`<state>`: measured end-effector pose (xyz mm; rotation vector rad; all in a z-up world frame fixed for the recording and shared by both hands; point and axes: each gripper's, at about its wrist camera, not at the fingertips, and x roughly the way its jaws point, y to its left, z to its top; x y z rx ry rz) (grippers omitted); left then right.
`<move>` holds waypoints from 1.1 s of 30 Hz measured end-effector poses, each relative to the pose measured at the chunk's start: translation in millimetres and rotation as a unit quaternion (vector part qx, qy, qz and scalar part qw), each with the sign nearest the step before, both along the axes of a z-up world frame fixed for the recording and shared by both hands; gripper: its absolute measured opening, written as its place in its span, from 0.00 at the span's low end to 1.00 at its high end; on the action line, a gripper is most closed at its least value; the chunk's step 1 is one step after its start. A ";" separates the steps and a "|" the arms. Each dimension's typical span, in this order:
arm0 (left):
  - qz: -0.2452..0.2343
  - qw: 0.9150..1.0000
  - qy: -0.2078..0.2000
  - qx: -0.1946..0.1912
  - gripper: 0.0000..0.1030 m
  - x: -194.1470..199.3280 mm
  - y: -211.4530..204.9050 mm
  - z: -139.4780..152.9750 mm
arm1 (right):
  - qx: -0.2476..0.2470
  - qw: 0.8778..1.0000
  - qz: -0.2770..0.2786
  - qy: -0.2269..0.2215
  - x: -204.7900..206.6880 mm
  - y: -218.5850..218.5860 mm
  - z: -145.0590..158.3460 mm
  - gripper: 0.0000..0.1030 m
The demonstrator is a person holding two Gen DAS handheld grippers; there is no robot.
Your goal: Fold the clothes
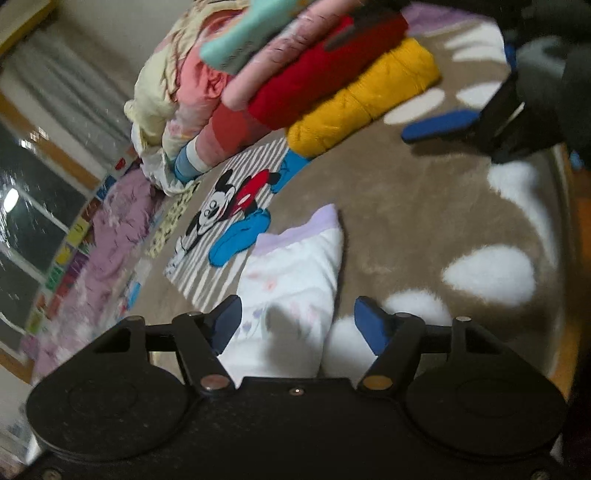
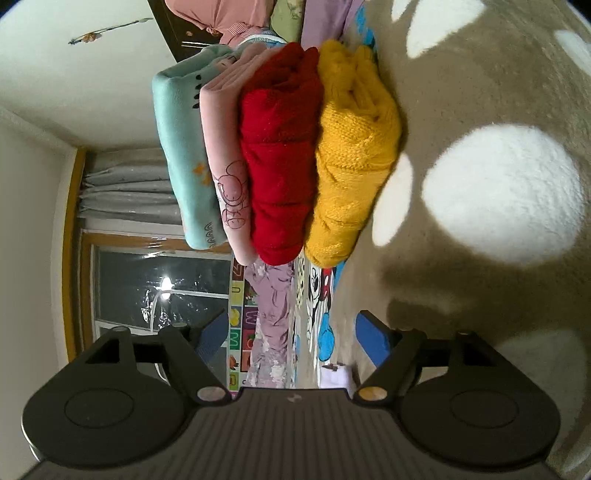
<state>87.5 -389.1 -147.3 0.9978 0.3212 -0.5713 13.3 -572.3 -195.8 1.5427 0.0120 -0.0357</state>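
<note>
Brown spotted rug (image 1: 406,206) carries a folded stack (image 2: 280,147); both hand-held grippers, left (image 1: 295,325) and right (image 2: 291,332), gape empty, the left over a white garment (image 1: 295,273), likely next.

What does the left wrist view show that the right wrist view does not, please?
Only the left wrist view shows the right gripper from outside, jaws open, and a white garment with a lilac edge lying between the open left gripper fingers.

Only the right wrist view shows the dark door behind the stack.

Both show the folded stack, yellow sweater at the bottom, then red sweater, and the Mickey Mouse garment on the spotted blanket.
</note>
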 end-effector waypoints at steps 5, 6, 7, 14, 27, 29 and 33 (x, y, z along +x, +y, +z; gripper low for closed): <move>0.021 0.998 -0.045 0.040 0.54 11.3 -24.2 -12.1 | 0.008 1.000 -0.006 -0.004 5.8 -1.4 -0.3 0.74; 0.027 0.998 -0.042 0.039 0.46 15.7 -26.4 -13.6 | 0.010 1.000 -0.009 -0.004 6.5 -1.9 -0.8 0.74; 0.034 0.998 -0.039 0.038 0.39 20.4 -28.4 -14.8 | 0.011 1.000 -0.012 -0.005 5.7 -2.2 -1.2 0.74; 0.073 0.996 -0.003 -0.060 0.07 35.1 -5.2 27.3 | 0.005 0.999 -0.026 -0.018 -14.5 -6.4 -3.1 0.74; 0.141 0.902 0.105 -0.394 0.07 47.4 177.1 162.9 | -0.311 0.932 0.174 -0.073 5.9 104.1 75.9 0.81; 0.156 0.887 0.105 -0.422 0.07 48.2 203.0 170.1 | -0.372 0.900 0.215 -0.079 11.8 137.0 87.6 0.82; 0.192 0.862 0.097 -0.458 0.07 47.3 248.8 174.9 | -0.506 0.812 0.281 -0.074 21.0 214.1 106.3 0.82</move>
